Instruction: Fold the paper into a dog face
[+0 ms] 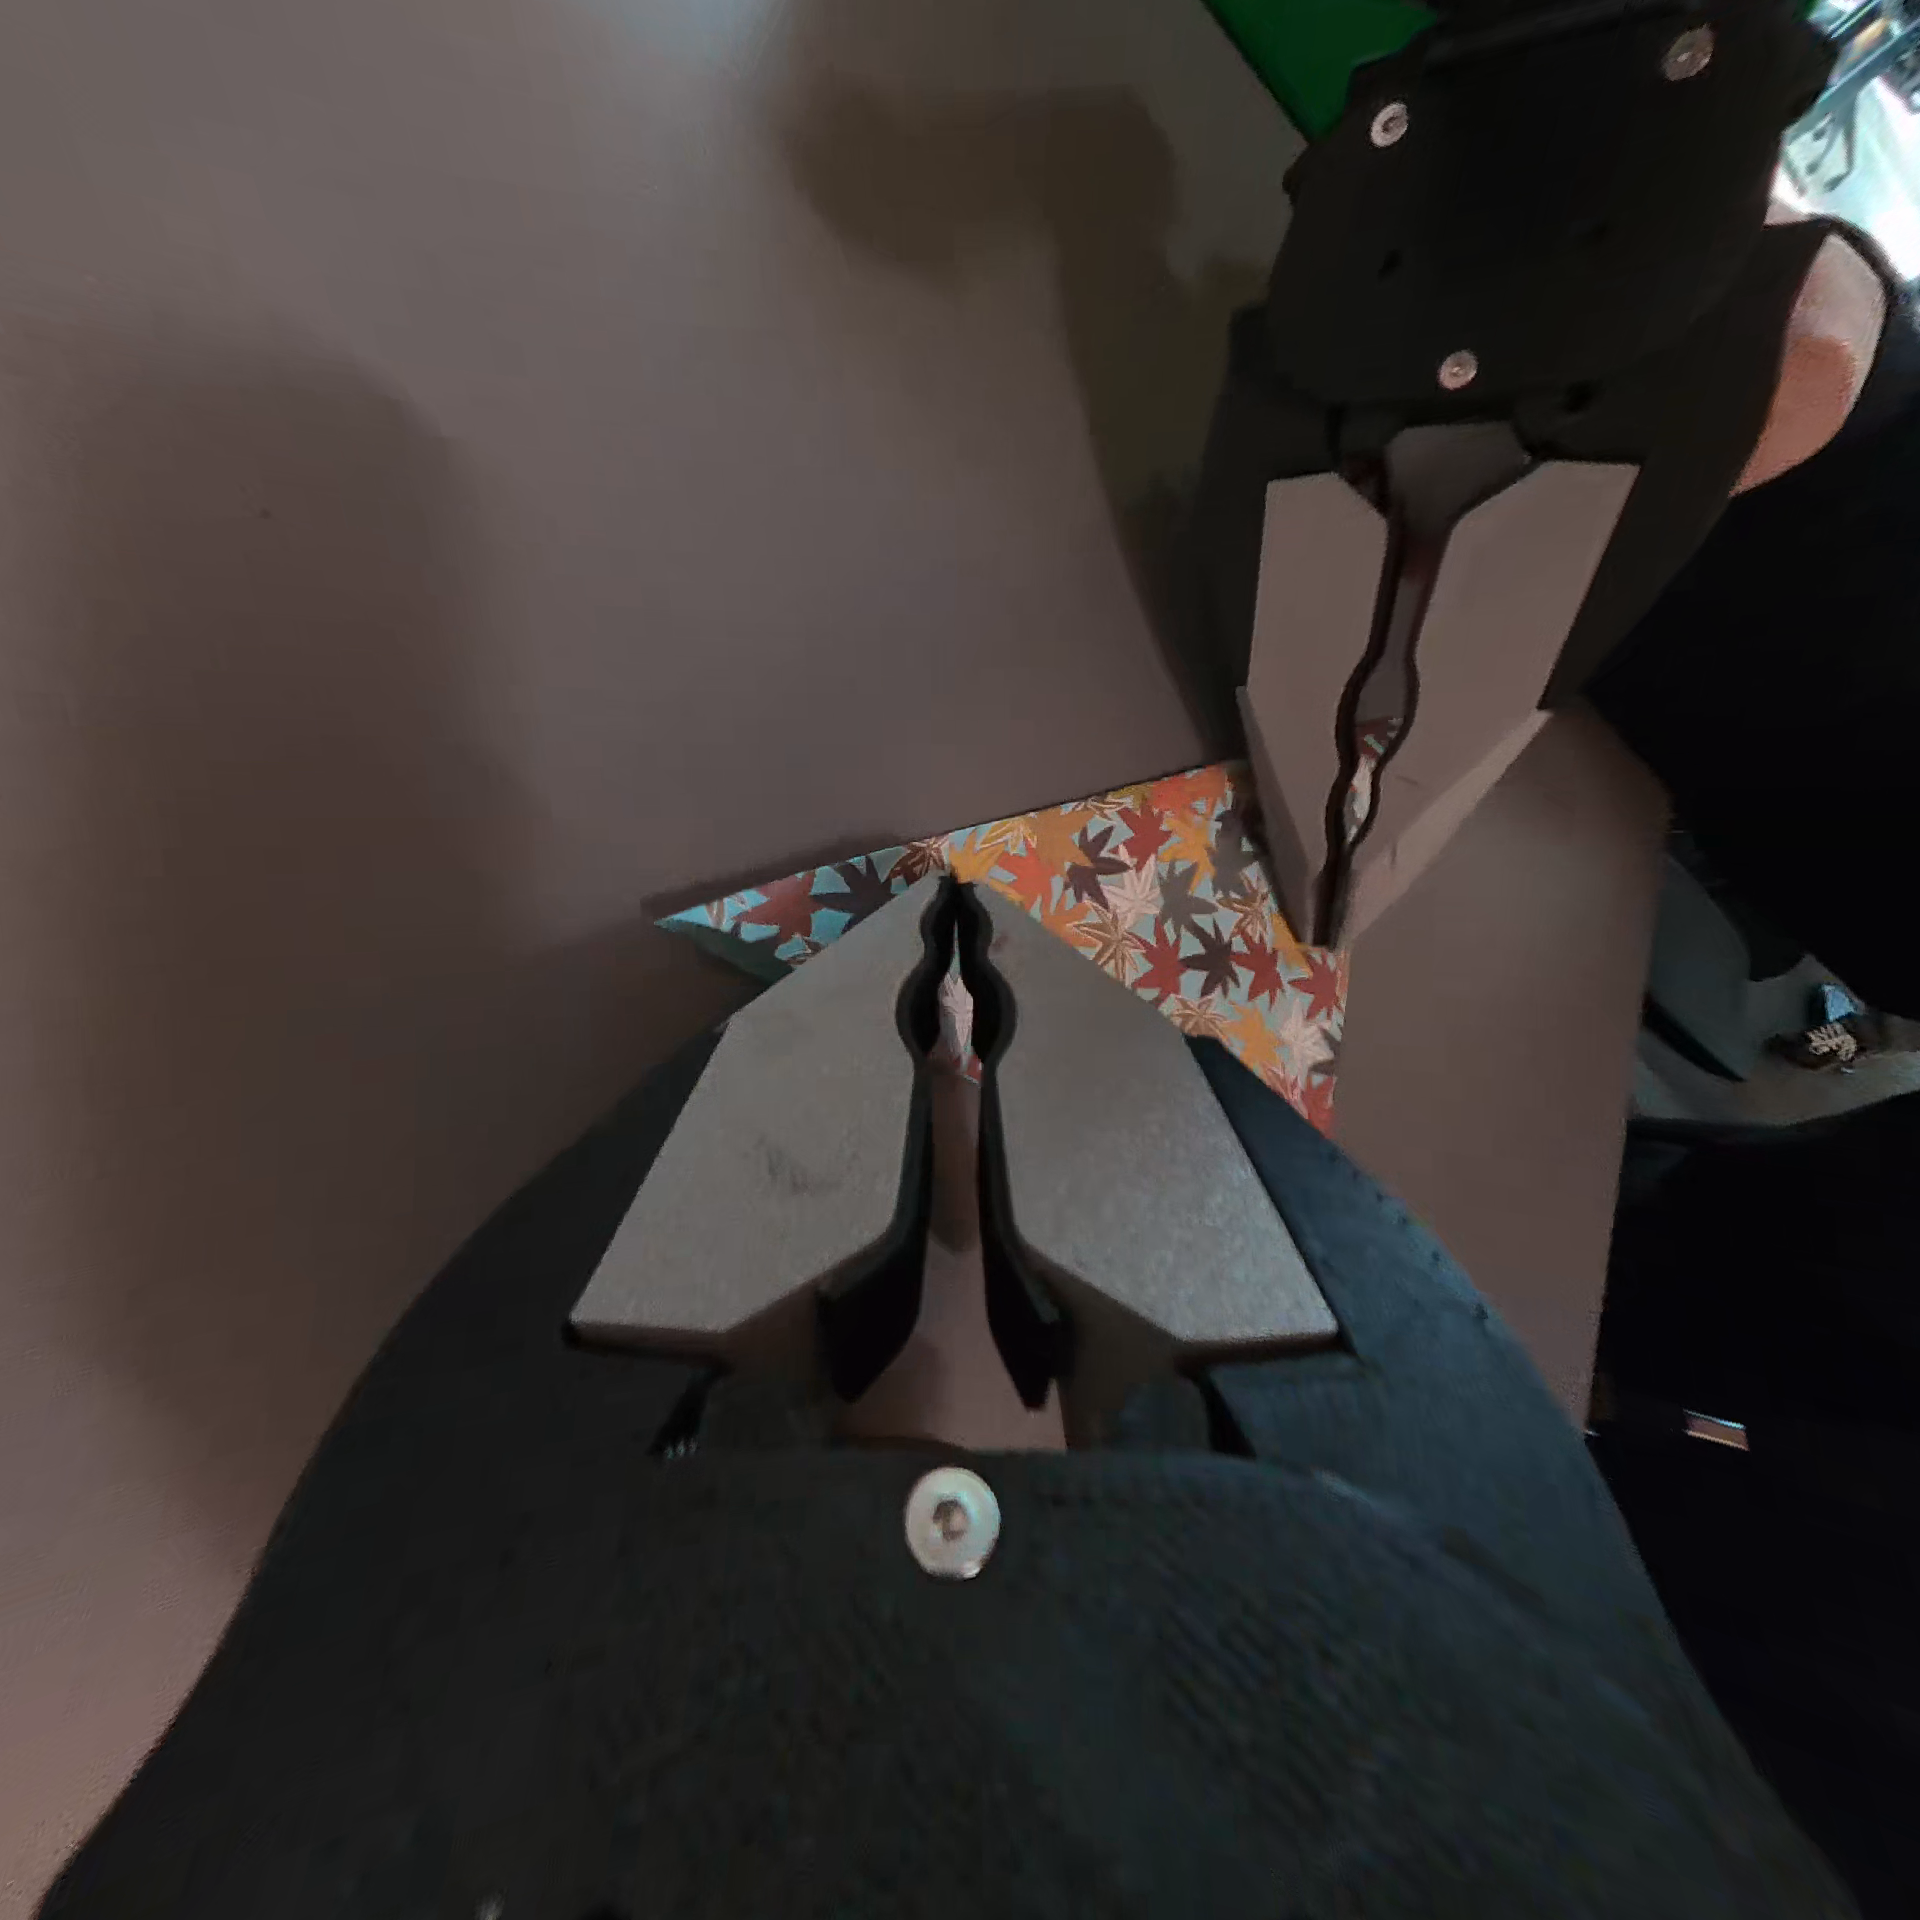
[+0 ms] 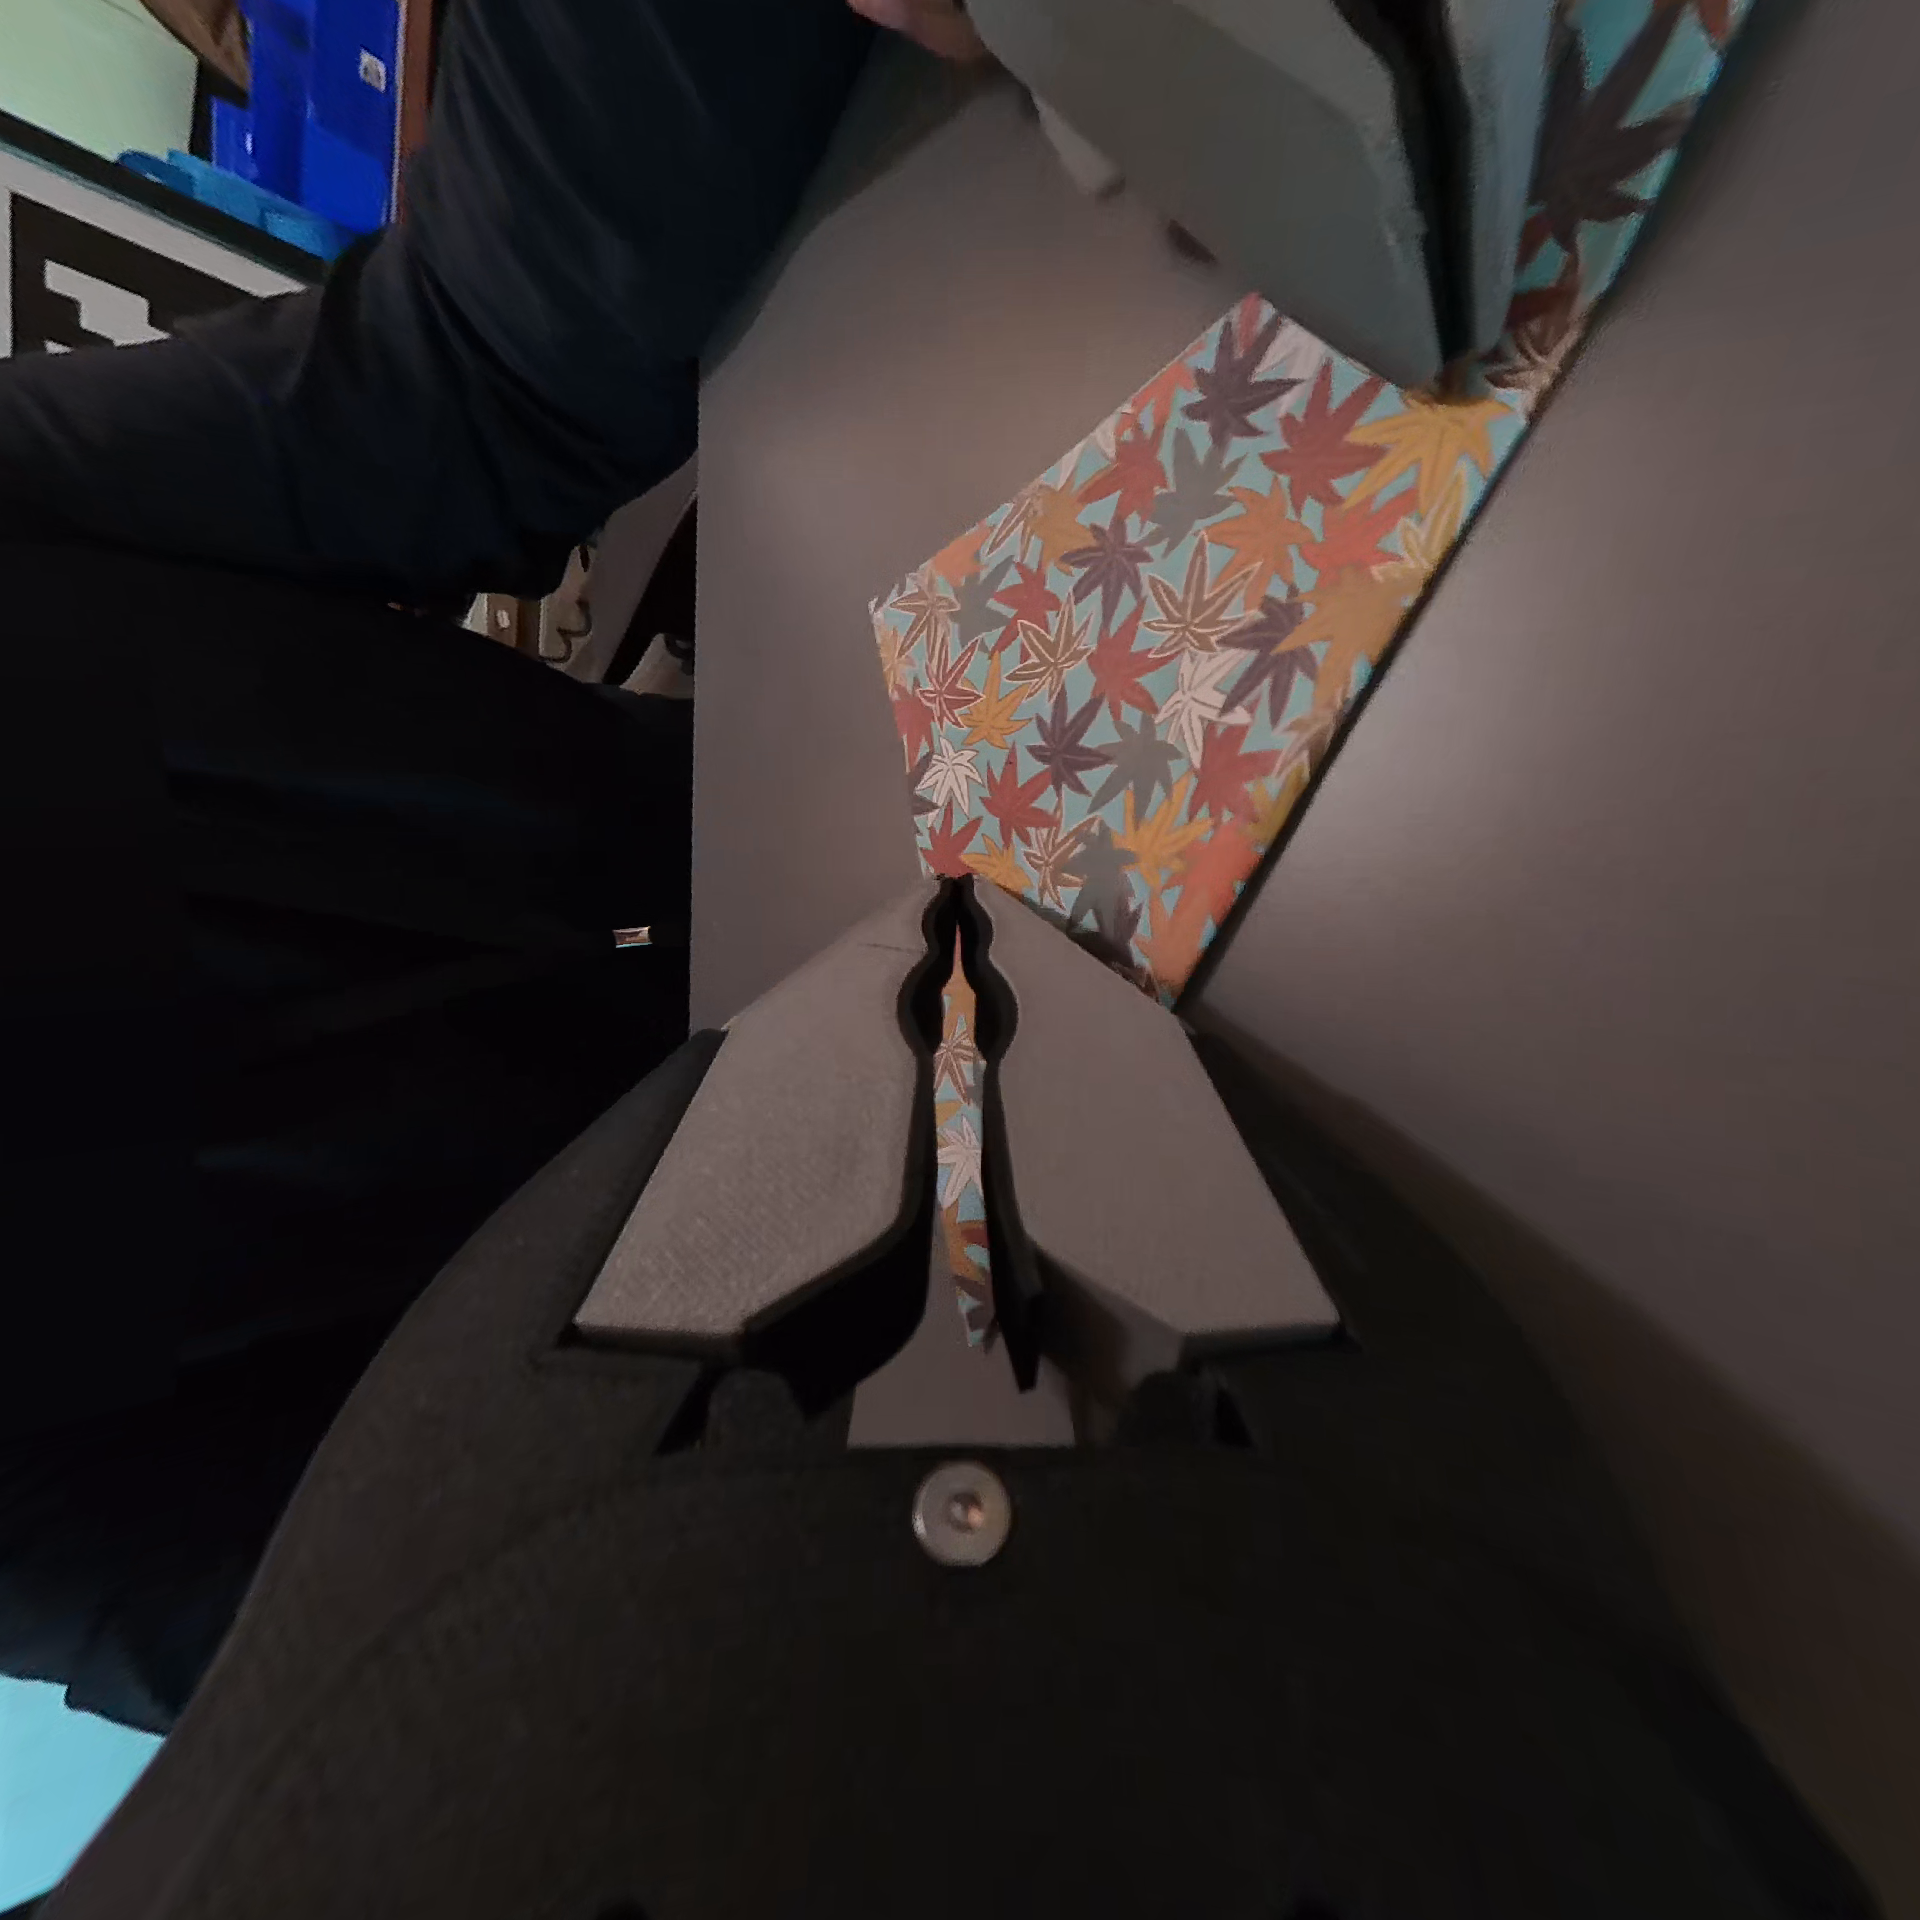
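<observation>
The paper (image 1: 1143, 904), printed with coloured leaves on light blue, lies folded on the grey table (image 1: 520, 520). My left gripper (image 1: 956, 891) is shut, with its tips at the paper's long far edge. The paper shows through the gap between its fingers. My right gripper (image 1: 1325, 930) is shut and points down onto the paper's right corner. In the right wrist view the right gripper (image 2: 956, 883) sits at the near corner of the paper (image 2: 1143, 644), and the paper runs under its fingers. The left gripper (image 2: 1455, 379) touches the long edge at the top right. I cannot tell whether either gripper pinches the paper.
The table edge (image 2: 694, 727) runs close to the paper's left in the right wrist view. A person in dark clothing (image 2: 364, 727) stands against it. Blue bins (image 2: 312, 104) stand behind. A green object (image 1: 1309, 52) is at the table's far side.
</observation>
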The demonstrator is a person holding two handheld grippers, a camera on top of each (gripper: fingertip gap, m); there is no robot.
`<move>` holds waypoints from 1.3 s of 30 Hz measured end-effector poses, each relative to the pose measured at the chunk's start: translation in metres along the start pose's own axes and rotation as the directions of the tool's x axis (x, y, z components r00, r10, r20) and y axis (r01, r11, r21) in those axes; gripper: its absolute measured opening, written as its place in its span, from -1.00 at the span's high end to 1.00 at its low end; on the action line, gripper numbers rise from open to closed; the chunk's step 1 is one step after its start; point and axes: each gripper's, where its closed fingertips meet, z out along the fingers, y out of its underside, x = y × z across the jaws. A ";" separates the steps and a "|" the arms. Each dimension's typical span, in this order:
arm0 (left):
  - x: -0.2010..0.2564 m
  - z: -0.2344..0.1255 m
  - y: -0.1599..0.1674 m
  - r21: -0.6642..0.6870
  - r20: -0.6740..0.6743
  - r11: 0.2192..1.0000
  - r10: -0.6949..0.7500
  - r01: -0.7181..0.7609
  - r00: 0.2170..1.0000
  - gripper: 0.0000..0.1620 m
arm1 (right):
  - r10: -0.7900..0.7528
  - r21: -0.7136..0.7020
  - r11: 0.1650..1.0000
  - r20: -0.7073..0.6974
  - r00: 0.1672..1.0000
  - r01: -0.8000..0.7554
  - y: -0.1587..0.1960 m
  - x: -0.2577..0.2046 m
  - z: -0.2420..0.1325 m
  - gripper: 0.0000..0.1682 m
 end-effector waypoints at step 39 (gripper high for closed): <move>-0.021 -0.011 -0.005 0.052 0.069 0.997 -0.055 0.051 0.996 1.00 | 0.260 0.481 0.874 -0.341 0.904 -0.070 -0.021 0.090 -0.112 1.00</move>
